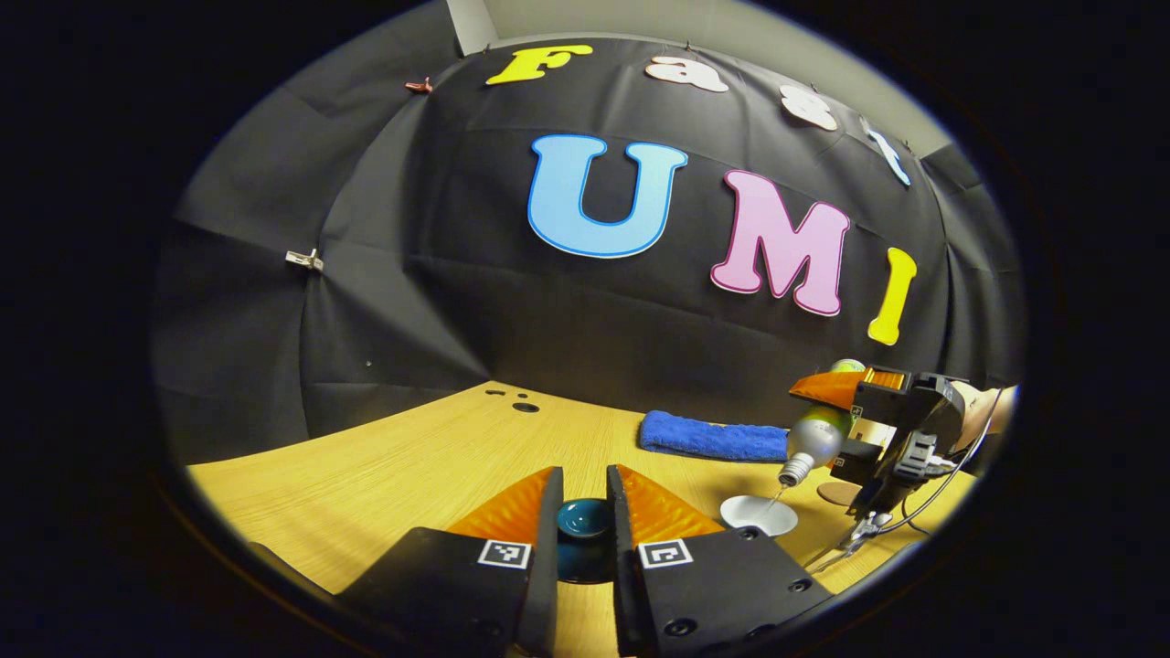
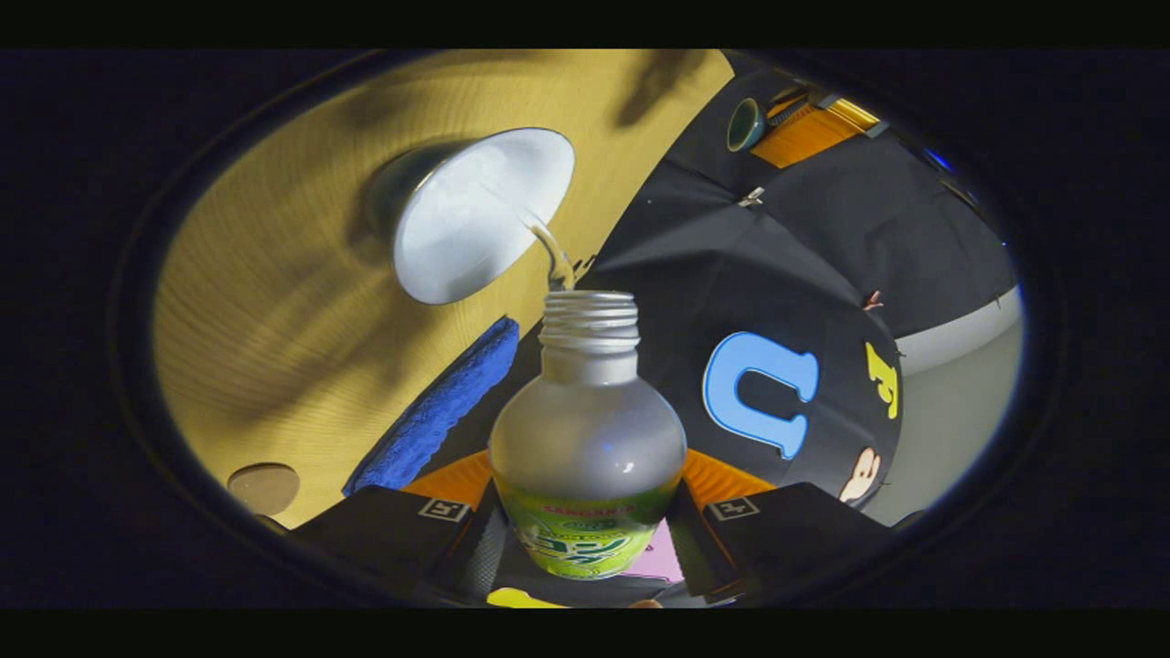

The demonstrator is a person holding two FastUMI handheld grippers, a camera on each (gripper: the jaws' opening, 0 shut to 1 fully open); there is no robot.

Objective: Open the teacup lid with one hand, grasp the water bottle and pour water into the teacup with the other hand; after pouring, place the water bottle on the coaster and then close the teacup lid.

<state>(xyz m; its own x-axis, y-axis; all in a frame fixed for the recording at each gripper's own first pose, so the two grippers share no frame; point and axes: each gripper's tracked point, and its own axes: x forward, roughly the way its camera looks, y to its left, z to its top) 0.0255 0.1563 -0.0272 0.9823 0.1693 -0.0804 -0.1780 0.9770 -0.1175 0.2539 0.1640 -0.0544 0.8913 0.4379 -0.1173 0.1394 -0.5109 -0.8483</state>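
The smooth, rounded water bottle (image 2: 588,439), likely slippery and growing lighter as it empties, sits pinched at its belly between the right gripper (image 2: 585,525) jaws, neck tipped over the teacup (image 2: 480,215) ahead, while the left gripper (image 1: 585,525) jaws clamp the small lid (image 1: 585,518).

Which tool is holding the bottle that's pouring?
The right tool holds the tipped water bottle, pouring into the teacup. The left tool holds the dark lid.
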